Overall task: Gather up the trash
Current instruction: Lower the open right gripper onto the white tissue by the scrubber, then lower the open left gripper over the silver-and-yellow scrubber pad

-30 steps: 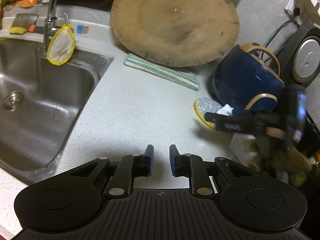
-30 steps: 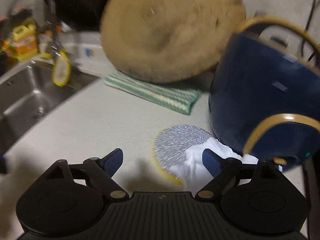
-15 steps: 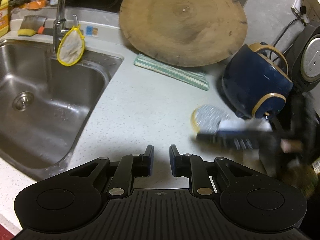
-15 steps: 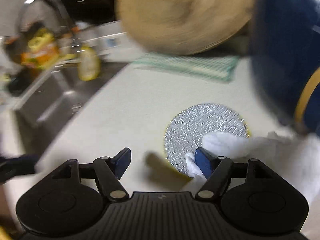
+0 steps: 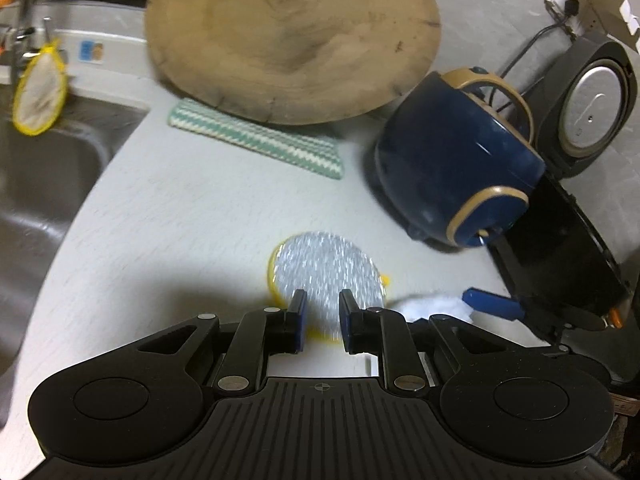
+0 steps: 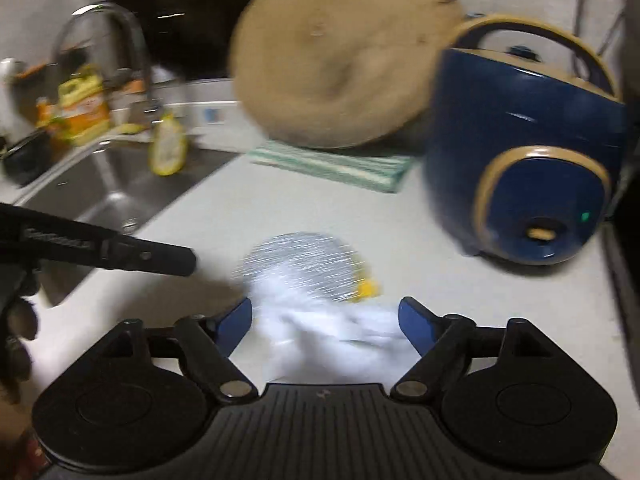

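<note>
A crumpled white tissue (image 6: 332, 336) lies on the pale counter, partly over a round silver scrubber (image 6: 300, 260) with a yellow rim. My right gripper (image 6: 325, 320) straddles the tissue. Its jaws are opening and stand wide, and the blue pads do not touch the paper. In the left wrist view the scrubber (image 5: 326, 276) sits just beyond my left gripper (image 5: 322, 314), whose pads keep a narrow gap with nothing in it. The tissue (image 5: 434, 306) shows to its right, beside a blue fingertip (image 5: 492, 304) of the right gripper. The left gripper's black finger (image 6: 120, 248) reaches in from the left.
A dark blue rice cooker (image 5: 456, 168) stands right of the scrubber, with a black appliance (image 5: 584, 104) behind it. A round wooden board (image 5: 292, 40) leans at the back over a green striped cloth (image 5: 256, 140). A steel sink (image 5: 40, 184) lies left. A gloved hand (image 6: 16, 320) is at the edge.
My left gripper has moved right, up to the scrubber. The right gripper has shifted so the tissue lies between its jaws, which narrowed and then widened.
</note>
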The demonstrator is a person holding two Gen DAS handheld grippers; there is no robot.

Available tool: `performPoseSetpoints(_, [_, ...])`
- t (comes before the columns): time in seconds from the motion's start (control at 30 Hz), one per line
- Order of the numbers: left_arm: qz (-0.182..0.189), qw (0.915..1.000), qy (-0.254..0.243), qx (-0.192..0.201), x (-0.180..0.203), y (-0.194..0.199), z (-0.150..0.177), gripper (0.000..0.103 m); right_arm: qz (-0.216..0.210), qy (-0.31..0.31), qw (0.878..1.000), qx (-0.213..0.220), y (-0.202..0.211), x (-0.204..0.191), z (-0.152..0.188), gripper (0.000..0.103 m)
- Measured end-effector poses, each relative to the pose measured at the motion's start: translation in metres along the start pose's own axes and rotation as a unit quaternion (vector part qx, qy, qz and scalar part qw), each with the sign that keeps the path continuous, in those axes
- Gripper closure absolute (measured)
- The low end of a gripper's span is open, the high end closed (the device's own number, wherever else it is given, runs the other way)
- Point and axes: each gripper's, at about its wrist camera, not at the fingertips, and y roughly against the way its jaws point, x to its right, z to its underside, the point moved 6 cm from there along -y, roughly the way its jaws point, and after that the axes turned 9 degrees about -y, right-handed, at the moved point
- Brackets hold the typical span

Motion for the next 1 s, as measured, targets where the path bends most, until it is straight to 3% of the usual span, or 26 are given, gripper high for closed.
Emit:
performPoseSetpoints(0.13, [-0.021,0.9995,-0.021,-0.012,-0.003,-0.029,-0.016,0.083,0.033,-0.043,0.998,-0.023,-0.035,0.02,0.001,0.025])
performPoseSetpoints(0.17, [-0.03,0.999,-0.029,-0.018,-0.005,-0.035,-0.019,0.083,0.037,-0.055,0.997,-0.026,-0.04,0.023,0.003,0.031])
performPoseSetpoints(0.23, [-0.049,0.9974,-0.044,-0.03,-0.008,-0.046,-0.023,0.083,0.03,-0.072,0.996,-0.037,-0.044,0.027,0.008,0.064])
performPoseSetpoints(0.27, [-0.051,0.9969,-0.048,-0.035,-0.009,-0.051,-0.025,0.083,0.028,-0.08,0.995,-0.044,-0.045,0.029,0.012,0.066])
performPoseSetpoints(0.47, [-0.064,0.9948,-0.069,-0.04,-0.008,-0.072,-0.04,0.083,0.015,-0.096,0.994,-0.048,-0.041,0.03,0.019,0.066])
performPoseSetpoints(0.63, [-0.06,0.9895,-0.117,-0.061,0.009,-0.089,-0.05,0.083,0.006,-0.098,0.994,-0.048,-0.027,0.026,0.028,0.066])
performPoseSetpoints(0.83, [-0.05,0.9823,-0.164,-0.075,0.031,-0.089,-0.035,0.083,0.012,-0.114,0.993,-0.041,-0.007,0.035,0.04,0.066])
performPoseSetpoints(1.0, [-0.024,0.9837,-0.158,-0.083,0.041,-0.068,-0.013,0.083,0.024,-0.128,0.991,-0.031,0.005,0.047,0.044,0.065])
